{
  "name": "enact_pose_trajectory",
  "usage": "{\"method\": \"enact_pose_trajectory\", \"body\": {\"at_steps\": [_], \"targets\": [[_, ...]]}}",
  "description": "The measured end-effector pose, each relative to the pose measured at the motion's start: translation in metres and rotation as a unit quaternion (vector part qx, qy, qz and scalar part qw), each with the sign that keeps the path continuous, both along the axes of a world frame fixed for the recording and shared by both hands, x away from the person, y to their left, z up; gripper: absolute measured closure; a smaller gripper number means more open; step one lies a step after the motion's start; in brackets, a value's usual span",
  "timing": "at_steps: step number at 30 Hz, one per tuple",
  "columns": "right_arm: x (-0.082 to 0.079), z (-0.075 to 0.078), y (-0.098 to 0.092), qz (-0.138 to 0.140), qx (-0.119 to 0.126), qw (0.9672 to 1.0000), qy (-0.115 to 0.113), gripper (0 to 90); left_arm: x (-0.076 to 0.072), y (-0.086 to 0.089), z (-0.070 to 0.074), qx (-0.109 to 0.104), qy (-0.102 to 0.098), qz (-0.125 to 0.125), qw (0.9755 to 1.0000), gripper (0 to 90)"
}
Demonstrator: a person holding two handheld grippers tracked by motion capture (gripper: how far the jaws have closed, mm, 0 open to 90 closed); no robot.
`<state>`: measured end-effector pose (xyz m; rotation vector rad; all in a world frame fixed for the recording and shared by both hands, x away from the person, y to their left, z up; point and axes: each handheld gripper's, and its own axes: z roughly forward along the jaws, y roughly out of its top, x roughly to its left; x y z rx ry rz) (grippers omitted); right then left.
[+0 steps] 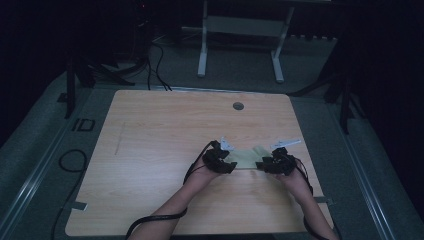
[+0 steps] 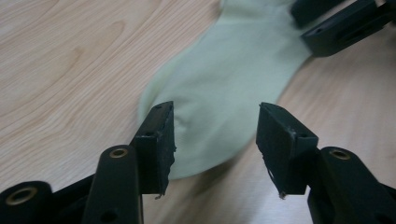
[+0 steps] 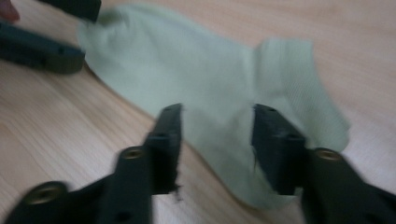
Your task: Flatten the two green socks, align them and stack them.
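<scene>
Sock (image 1: 247, 157), pale green, lies flat on desk (image 1: 160, 145), long axis 9-to-3 between my tongs. Left tongs (image 2: 215, 135) open over one end, right tongs (image 3: 215, 140) open over the other (neither gripping); both about equally near, sock at 12 from each.

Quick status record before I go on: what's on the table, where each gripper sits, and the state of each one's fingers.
surface: wooden table
object: one pale green sock, lying flat
left gripper: at one end of the sock, fingers open, straddling the rounded end
right gripper: at the other end, fingers open over the sock near its ribbed cuff
contact: neither gripper has closed on the sock; whether the fingertips touch the fabric cannot be told
image note: right gripper view is blurred
other: round hole near the table's far edge
</scene>
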<state>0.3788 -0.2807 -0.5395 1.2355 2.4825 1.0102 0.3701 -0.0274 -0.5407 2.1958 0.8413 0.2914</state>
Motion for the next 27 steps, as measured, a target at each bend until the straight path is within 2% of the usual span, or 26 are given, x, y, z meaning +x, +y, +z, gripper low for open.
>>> {"method": "enact_pose_trajectory", "body": {"at_steps": [2, 5, 7, 8, 9, 11, 12, 15, 19, 21, 27], "targets": [[-0.001, 0.003, -0.001, 0.002, 0.014, 0.9999, -0.009, 43.7, -0.002, 0.001, 0.004, -0.002, -0.004, -0.003, 1.0000, 39.9], [-0.003, 0.008, -0.004, 0.004, 0.031, 0.9993, -0.018, 34.5, -0.003, 0.004, 0.008, -0.013, 0.003, -0.011, 0.9999, 27.7], [-0.004, 0.010, -0.007, 0.005, 0.040, 0.9990, -0.021, 27.1, -0.004, 0.008, 0.010, -0.032, 0.002, -0.014, 0.9994, 21.7], [-0.005, 0.010, -0.009, 0.012, 0.037, 0.9990, -0.020, 23.2, -0.005, 0.010, 0.010, -0.030, 0.000, -0.011, 0.9995, 16.2], [-0.005, 0.010, -0.009, 0.012, 0.037, 0.9990, -0.020, 23.2, -0.005, 0.010, 0.010, -0.030, 0.000, -0.011, 0.9995, 11.6], [-0.010, 0.007, -0.014, 0.026, 0.028, 0.9984, -0.041, 19.5, -0.006, 0.016, 0.010, -0.027, -0.008, -0.008, 0.9996, 10.4], [-0.010, 0.007, -0.015, 0.025, 0.029, 0.9984, -0.042, 18.0, -0.006, 0.020, 0.009, -0.026, -0.012, -0.001, 0.9996, 9.9], [-0.013, 0.002, -0.018, 0.033, 0.018, 0.9980, -0.050, 14.1, -0.007, 0.028, 0.007, -0.032, -0.009, 0.001, 0.9995, 9.1], [-0.019, 0.003, -0.024, 0.021, 0.028, 0.9968, -0.071, 13.9, -0.009, 0.038, 0.003, -0.024, -0.008, 0.001, 0.9997, 9.1], [-0.022, 0.003, -0.027, 0.018, 0.026, 0.9967, -0.074, 13.8, -0.010, 0.042, 0.001, -0.027, -0.003, 0.001, 0.9996, 9.1], [-0.033, 0.003, -0.037, 0.016, 0.020, 0.9966, -0.079, 13.9, -0.021, 0.060, -0.001, -0.028, -0.010, 0.008, 0.9995, 9.1]]}}
